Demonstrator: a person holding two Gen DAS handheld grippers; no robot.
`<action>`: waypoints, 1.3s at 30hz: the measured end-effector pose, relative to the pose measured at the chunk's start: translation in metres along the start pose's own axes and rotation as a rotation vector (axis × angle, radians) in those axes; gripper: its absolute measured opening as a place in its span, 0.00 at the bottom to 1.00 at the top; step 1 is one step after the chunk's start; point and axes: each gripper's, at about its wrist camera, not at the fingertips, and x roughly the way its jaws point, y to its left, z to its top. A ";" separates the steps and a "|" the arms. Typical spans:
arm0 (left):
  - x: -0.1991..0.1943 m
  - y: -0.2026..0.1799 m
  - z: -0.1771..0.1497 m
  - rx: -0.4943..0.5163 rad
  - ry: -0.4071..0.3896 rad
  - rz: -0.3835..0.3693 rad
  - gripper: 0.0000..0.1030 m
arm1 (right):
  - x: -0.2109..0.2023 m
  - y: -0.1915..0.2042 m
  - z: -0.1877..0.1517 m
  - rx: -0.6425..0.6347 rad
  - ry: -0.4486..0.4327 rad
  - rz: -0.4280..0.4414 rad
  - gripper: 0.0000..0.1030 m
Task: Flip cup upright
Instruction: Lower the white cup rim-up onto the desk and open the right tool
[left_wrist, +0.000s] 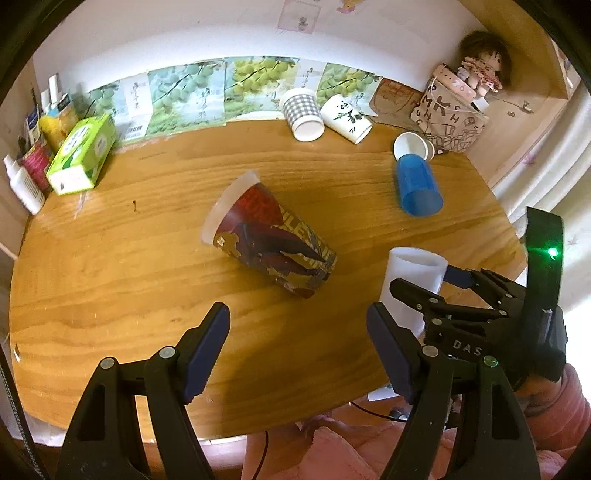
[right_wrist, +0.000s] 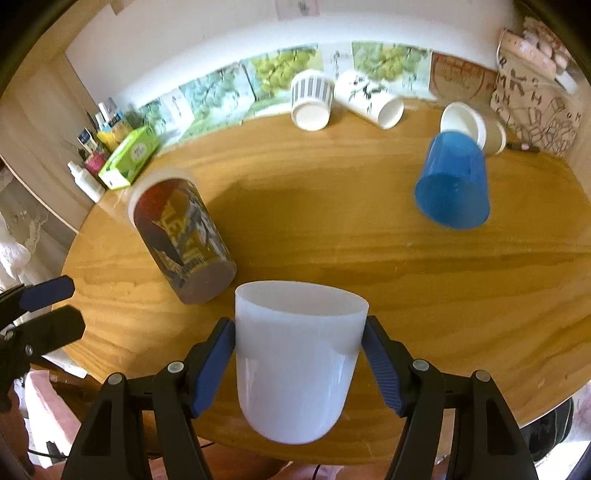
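Observation:
My right gripper (right_wrist: 299, 365) is shut on a white plastic cup (right_wrist: 295, 358), holding it upright, mouth up, near the table's front edge; the cup (left_wrist: 410, 280) and that gripper (left_wrist: 421, 291) also show at the right of the left wrist view. My left gripper (left_wrist: 299, 350) is open and empty over the front of the wooden table (left_wrist: 110, 280). A red and gold printed cup (left_wrist: 269, 240) lies on its side mid-table, ahead of the left gripper; it also shows in the right wrist view (right_wrist: 181, 236).
A blue cup (left_wrist: 417, 184) lies tipped against a small paper cup (left_wrist: 412, 146). A checked cup (left_wrist: 301, 114) and a panda cup (left_wrist: 347, 118) lie at the back. A green tissue box (left_wrist: 83, 155), bottles (left_wrist: 22, 184), a patterned bag (left_wrist: 450, 118) and a doll (left_wrist: 480, 66) line the edges.

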 end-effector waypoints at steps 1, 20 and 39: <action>0.001 0.000 0.002 0.006 -0.002 -0.001 0.77 | -0.002 0.000 0.000 -0.004 -0.019 0.000 0.68; 0.001 -0.001 0.018 0.048 -0.026 -0.003 0.77 | -0.007 0.016 -0.008 -0.137 -0.108 -0.042 0.68; -0.011 -0.007 -0.019 -0.047 0.002 0.016 0.77 | -0.038 0.020 -0.015 -0.153 -0.147 0.053 0.77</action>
